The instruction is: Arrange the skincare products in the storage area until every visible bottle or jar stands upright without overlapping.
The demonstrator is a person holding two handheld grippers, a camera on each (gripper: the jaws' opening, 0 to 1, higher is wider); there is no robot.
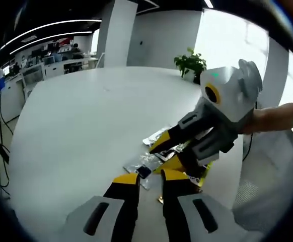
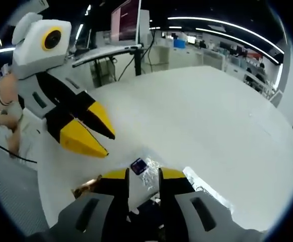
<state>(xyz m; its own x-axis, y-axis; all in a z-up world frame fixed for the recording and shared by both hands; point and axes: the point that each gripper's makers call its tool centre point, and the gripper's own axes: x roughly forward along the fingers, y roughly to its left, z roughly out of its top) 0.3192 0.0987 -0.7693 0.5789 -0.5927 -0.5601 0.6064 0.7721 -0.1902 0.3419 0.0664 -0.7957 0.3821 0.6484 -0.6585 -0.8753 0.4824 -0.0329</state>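
1. The left claw (image 1: 150,177), jaws slightly parted and holding nothing, hovers over the white round worktop (image 1: 86,126).
2. The right claw (image 2: 142,174) likewise, above crinkled silver foil packets (image 2: 149,169) and a small dark blue sachet (image 2: 138,165).

A broad white matte tabletop (image 1: 86,131) carries crinkled silver foil packets (image 1: 154,136) and a small dark blue square sachet (image 2: 138,165). Both grippers are grey-bodied with black jaws tipped in yellow: the left gripper (image 1: 149,177) and the right gripper (image 2: 142,174). A green leafy potted plant (image 1: 190,62) stands behind.
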